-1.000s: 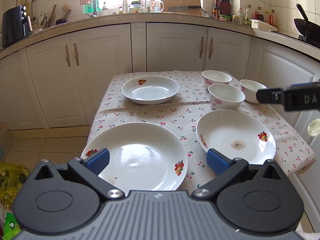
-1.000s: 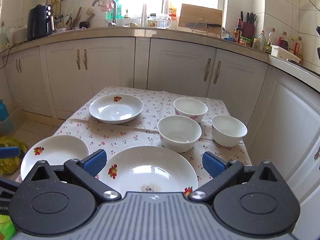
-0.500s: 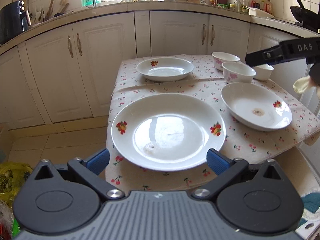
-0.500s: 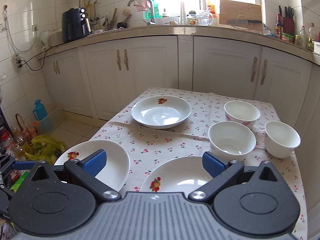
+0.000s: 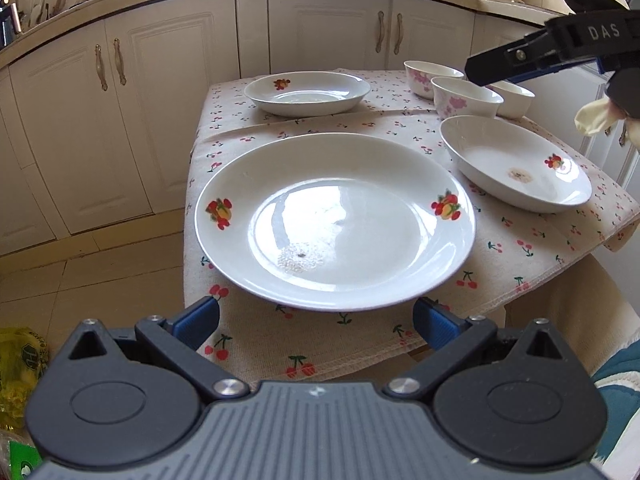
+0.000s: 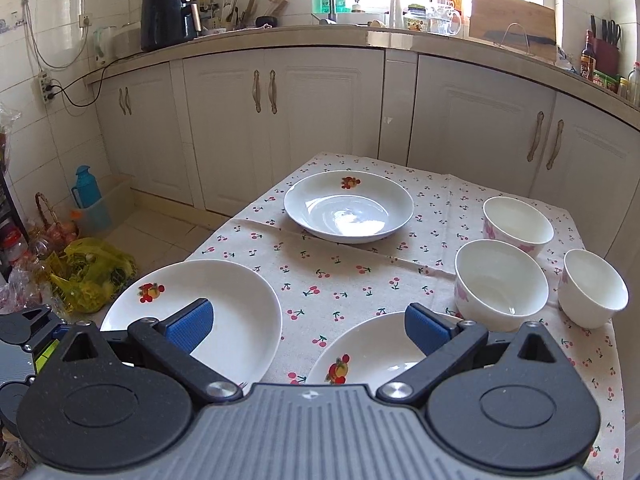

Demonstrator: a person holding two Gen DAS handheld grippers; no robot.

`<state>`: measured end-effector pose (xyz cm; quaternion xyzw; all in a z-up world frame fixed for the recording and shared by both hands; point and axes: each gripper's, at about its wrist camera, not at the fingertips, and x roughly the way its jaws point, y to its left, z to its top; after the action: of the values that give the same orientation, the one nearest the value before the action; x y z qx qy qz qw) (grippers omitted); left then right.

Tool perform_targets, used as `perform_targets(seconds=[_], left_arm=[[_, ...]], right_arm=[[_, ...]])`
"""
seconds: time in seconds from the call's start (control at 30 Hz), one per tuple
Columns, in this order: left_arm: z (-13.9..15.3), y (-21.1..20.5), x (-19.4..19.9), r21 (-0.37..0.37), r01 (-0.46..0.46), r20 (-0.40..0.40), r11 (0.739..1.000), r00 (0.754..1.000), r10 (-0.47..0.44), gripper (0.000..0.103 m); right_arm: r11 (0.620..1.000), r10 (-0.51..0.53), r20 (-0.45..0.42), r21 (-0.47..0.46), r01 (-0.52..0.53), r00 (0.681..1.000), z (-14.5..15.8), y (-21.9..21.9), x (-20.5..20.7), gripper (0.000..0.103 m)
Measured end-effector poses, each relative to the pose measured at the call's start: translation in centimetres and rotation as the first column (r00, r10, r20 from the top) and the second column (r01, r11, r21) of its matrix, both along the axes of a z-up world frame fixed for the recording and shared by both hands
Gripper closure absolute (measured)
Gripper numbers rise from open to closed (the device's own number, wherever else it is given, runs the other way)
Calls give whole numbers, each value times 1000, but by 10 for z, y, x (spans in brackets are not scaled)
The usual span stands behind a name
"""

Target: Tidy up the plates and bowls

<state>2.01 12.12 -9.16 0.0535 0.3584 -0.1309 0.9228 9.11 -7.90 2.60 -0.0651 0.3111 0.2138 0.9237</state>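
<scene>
Left wrist view
- Left gripper: jaws spread wide, holding nothing; blue pads sit just short of the near rim of the large flat plate, one to each side of it
- Large flat plate: lies on the near left corner of the cherry-print tablecloth, straight ahead of the left gripper and centred between its fingers; round, so no long axis to line up with
- Near deep plate: to the right of the flat plate, apart from it; a small brown mark inside
- Far deep plate: at the far side, well apart from the tongs
- Bowls: three grouped at the far right; front bowl partly behind the right tool's dark finger

Right wrist view
- Right gripper: jaws wide, empty; hovers over the near edge, above the gap between the two near plates
- Three bowls: far bowl, middle bowl, right bowl; close together, ahead and to the right
- Judgement: the left hand is nearer the flat plate; the right is nearer the near deep plate and bowls; a plate rim grip looks likely next
</scene>
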Motion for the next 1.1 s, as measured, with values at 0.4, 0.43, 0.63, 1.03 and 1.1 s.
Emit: perform_targets(seconds=[0.4, 0.43, 0.63, 1.03, 1.1], left_arm=[[-3, 6, 11, -29, 49, -18, 998, 999, -49, 0], [-4, 6, 11, -30, 54, -17, 998, 998, -55, 0], [-8, 12, 4, -51, 75, 35, 996, 997, -74, 0], [-7, 16, 4, -51, 95, 50, 994, 994, -92, 0], [-5, 14, 4, -31, 103, 53, 994, 993, -101, 1]], right_arm=[[998, 32, -34, -50, -34, 999, -11, 17, 16, 0], [998, 37, -37, -51, -39, 999, -12, 18, 17, 0], [996, 63, -59, -59, -66, 996, -17, 24, 24, 0], [986, 147, -104, -66, -154, 984, -28, 37, 39, 0], [981, 176, -117, -57, -183, 978, -30, 39, 43, 0]])
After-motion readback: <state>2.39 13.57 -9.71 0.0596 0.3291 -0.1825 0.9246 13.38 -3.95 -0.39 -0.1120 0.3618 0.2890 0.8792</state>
